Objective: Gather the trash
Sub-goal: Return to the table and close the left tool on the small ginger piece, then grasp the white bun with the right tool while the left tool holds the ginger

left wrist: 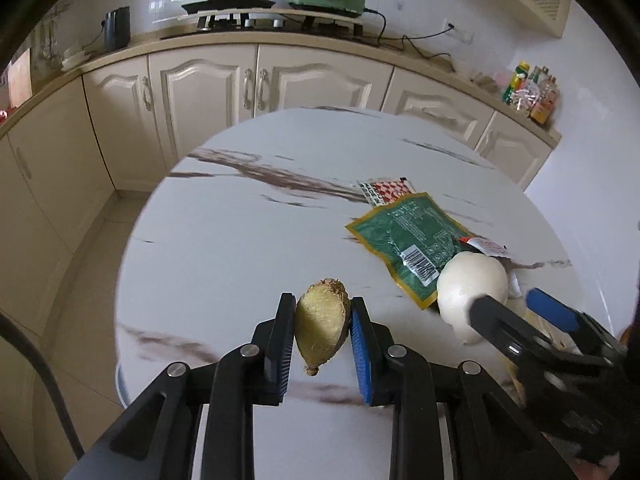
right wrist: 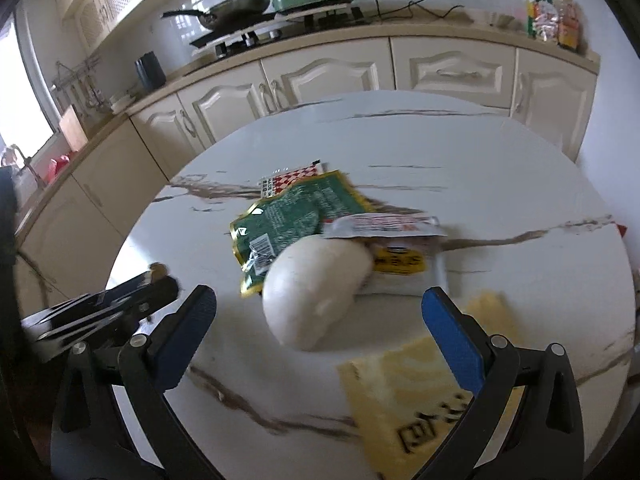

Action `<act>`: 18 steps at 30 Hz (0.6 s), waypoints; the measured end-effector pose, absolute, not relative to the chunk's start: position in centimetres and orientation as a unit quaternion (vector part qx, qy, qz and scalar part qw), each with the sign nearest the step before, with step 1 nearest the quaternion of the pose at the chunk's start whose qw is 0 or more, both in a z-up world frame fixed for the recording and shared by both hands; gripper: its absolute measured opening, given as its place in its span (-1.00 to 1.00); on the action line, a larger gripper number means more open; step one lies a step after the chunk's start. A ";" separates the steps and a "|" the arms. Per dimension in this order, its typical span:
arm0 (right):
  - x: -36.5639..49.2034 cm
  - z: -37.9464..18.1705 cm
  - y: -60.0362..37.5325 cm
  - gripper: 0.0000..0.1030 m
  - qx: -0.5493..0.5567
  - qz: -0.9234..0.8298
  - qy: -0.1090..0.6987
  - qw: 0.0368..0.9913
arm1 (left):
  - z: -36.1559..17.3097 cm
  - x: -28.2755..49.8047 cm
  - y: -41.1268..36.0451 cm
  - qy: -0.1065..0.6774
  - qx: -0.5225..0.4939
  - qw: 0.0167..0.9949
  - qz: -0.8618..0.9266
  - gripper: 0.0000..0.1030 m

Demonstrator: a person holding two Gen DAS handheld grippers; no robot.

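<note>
Two grippers: left gripper [left wrist: 322, 314] fingers clamp ginger piece [left wrist: 321, 326]; right gripper [right wrist: 318, 312] fingers wide.

Yellow packet [right wrist: 432, 396] cut off below, partly behind the jaws.

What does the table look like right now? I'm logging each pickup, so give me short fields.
surface: round marble-look table
left claw: shut on ginger piece
right claw: open, white bun ahead of it
wrappers: green packet, red-checked packet, yellow bag
</note>
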State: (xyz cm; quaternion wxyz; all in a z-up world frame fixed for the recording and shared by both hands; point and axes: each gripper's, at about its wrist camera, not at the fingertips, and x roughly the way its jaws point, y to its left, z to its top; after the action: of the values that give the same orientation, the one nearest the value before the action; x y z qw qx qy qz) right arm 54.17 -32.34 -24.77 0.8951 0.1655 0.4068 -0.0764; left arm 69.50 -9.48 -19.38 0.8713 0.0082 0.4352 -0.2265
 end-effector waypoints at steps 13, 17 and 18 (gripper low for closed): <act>56.0 -26.3 -32.1 -0.02 0.149 -0.081 0.438 0.883 | -17.0 66.9 -5.5 0.426 -0.021 0.872 -0.240 -0.56; 54.9 -25.4 -32.5 -0.05 0.157 -0.078 0.422 0.890 | -15.8 66.0 -3.4 0.421 -0.040 0.873 -0.244 -0.56; 54.6 -25.1 -32.4 -0.05 0.157 -0.077 0.418 0.892 | -15.6 65.8 -2.9 0.420 -0.045 0.872 -0.246 -0.56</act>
State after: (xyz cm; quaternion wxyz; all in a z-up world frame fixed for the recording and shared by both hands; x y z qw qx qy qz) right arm 54.56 -32.44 -25.07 0.8916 0.1570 0.4177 -0.0766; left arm 65.84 -2.91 -15.60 0.8723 -0.0454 0.4201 -0.2460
